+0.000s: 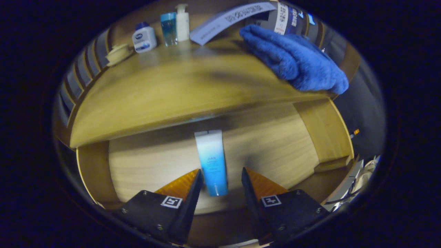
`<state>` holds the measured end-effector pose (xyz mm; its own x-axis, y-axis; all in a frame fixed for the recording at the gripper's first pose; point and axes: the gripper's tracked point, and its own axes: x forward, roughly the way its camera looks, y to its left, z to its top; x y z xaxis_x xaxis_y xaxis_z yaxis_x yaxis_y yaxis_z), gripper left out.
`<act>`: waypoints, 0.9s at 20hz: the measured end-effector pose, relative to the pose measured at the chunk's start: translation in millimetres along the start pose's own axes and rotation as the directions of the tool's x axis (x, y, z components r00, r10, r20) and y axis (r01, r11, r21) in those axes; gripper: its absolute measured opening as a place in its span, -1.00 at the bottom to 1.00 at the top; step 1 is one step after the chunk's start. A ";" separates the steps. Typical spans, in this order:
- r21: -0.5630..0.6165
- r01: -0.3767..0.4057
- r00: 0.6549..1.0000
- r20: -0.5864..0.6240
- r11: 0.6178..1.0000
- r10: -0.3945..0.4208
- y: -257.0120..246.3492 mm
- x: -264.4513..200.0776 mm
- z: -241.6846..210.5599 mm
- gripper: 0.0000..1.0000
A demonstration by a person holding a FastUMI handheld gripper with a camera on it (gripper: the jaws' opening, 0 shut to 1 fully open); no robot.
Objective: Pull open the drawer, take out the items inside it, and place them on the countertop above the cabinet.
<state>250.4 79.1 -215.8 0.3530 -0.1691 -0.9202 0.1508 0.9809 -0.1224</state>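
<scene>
The wooden drawer [148,165] is pulled open below the countertop [165,93]. On its pale floor lies a white-to-blue tube [211,155], cap end toward me. My gripper [221,170] hovers over the drawer, open, with the tube's lower half between its fingers. The left fingertip [197,177] is right beside the tube's edge, while a gap separates the right fingertip [245,175] from it. Nothing is gripped.
At the back of the countertop stand a white jar with a blue lid [144,37], a clear blue bottle [168,28] and a white pump bottle [182,22]. A small cream dish [119,53] sits to their left. A folded blue towel [296,58] lies at the right, a pale card [231,19] behind it.
</scene>
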 end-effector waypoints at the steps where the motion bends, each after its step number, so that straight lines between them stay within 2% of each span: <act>1: -0.010 0.001 0.999 -0.041 1.000 -0.001 1.1 6.9 -6.3 0.37; 6: 0.011 -0.020 0.995 -0.097 1.000 0.021 3.9 13.6 -9.1 0.33; 8: 0.030 -0.058 0.993 -0.102 0.998 0.060 11.0 12.8 -8.6 0.06; 10: 0.035 -0.049 0.995 -0.090 0.998 0.052 12.0 20.0 -9.9 -0.20; 11: 0.016 -0.040 0.996 -0.075 0.999 0.041 10.5 16.7 -7.4 -0.20; 12: -0.011 -0.016 0.997 -0.081 1.000 0.015 6.0 14.1 -10.9 -0.36; 14: -0.036 0.001 0.999 -0.052 0.999 -0.003 4.1 6.1 -12.6 -0.36; 18: -0.008 0.013 0.997 0.081 1.000 -0.012 2.3 -32.8 1.1 -0.36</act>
<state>240.2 86.9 -185.5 0.4249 -0.1882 -0.8855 0.1475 0.9795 -0.1374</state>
